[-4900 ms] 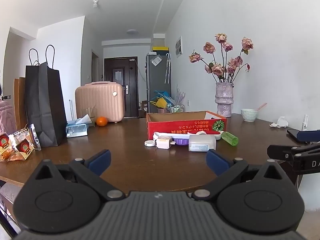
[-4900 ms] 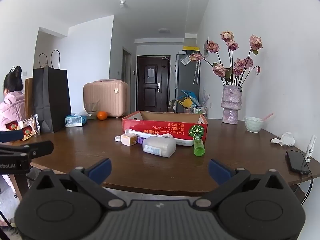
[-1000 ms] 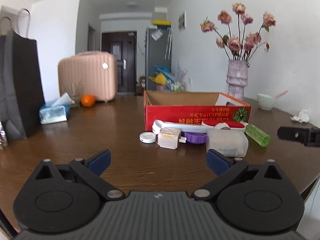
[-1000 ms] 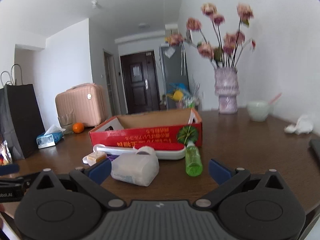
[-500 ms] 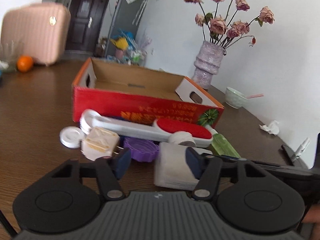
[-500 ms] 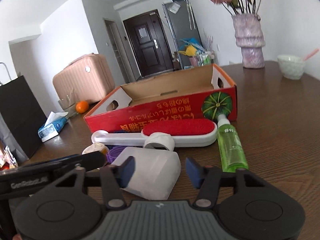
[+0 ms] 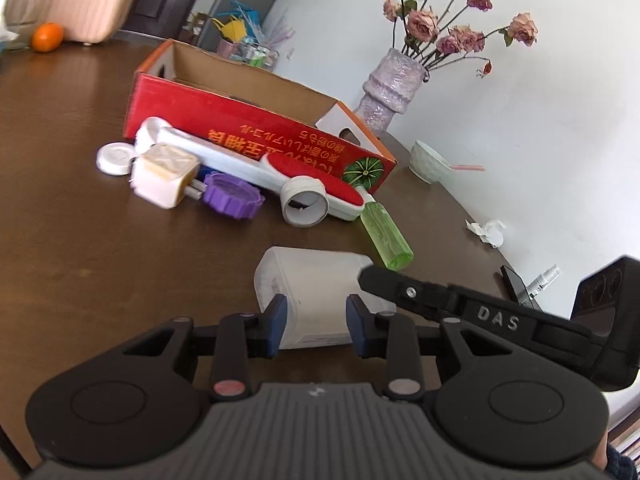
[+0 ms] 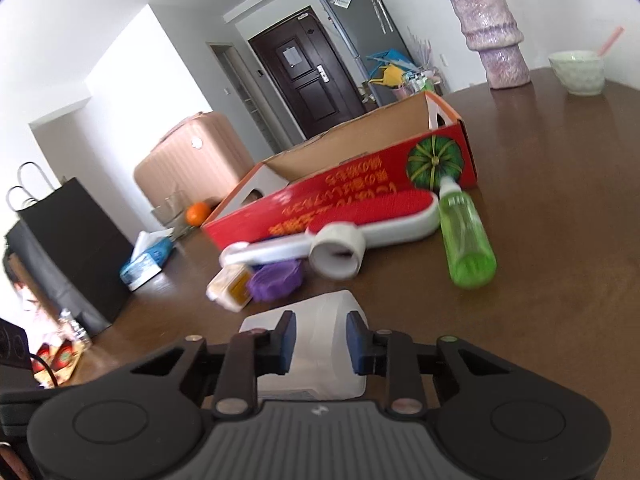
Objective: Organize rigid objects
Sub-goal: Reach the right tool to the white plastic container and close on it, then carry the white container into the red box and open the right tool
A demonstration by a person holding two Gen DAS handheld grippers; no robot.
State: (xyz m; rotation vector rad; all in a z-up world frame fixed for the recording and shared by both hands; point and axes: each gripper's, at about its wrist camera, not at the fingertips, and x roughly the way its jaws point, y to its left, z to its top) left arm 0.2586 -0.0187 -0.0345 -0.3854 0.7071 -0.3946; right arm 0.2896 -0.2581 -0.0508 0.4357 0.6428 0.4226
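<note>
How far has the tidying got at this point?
Nothing looks packed yet: the visible part of the red box is bare. In hand: both the left gripper and right gripper are closing on the white container. Left: lint brush, tape roll, green bottle, purple lid, adapter.

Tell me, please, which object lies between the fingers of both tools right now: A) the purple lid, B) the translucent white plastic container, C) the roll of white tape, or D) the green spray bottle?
B: the translucent white plastic container sits between the closing blue pads of the left tool and of the right tool, while the other three lie beyond it.
</note>
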